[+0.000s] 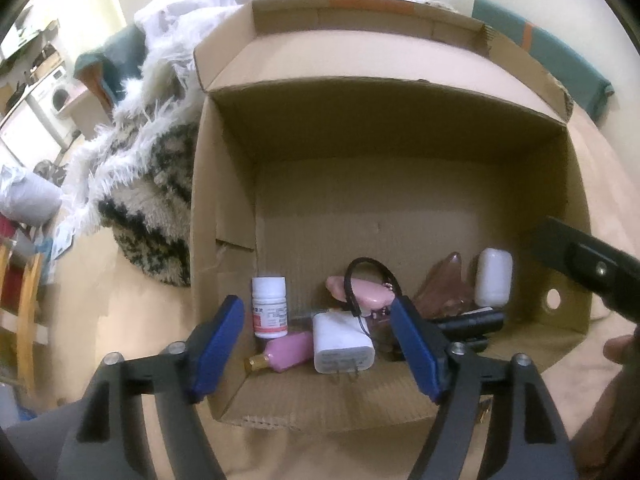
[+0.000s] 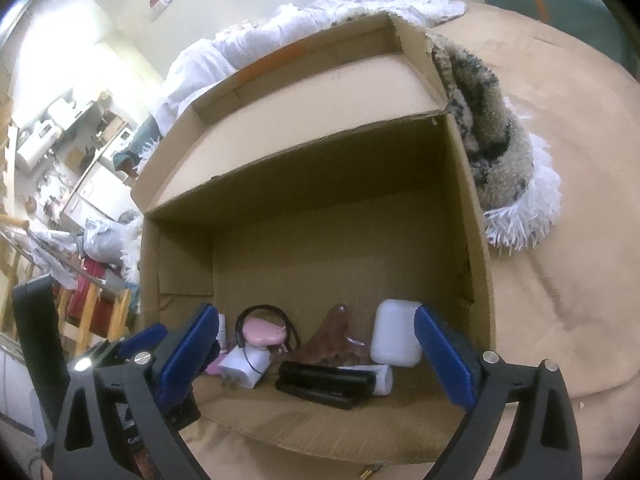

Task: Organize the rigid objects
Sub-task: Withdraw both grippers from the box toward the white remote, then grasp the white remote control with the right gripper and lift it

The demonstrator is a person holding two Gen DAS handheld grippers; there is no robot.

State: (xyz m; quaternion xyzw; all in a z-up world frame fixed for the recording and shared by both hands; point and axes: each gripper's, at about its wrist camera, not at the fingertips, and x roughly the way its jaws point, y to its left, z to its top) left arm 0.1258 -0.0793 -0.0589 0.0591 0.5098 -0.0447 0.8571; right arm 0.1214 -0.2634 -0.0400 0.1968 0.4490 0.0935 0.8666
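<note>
Both hand-held grippers spread wide, nothing held: left hand-held gripper (image 1: pixel 316 344) and right hand-held gripper (image 2: pixel 316 354) hover at the near edge of the cardboard box (image 1: pixel 420 128) on the bed. Inside, near wall: pill bottle (image 1: pixel 269 306) upright, pink bottle (image 1: pixel 286 352) lying beside white charger (image 1: pixel 343 346), black flashlight (image 2: pixel 324 379), white case (image 2: pixel 396 334), pink pouch (image 2: pixel 265 330).

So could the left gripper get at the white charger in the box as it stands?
Probably yes. The left gripper is open and empty right above the charger, and the box is open-topped. The pink bottle beside it and a black cord on it may crowd the fingers.
</note>
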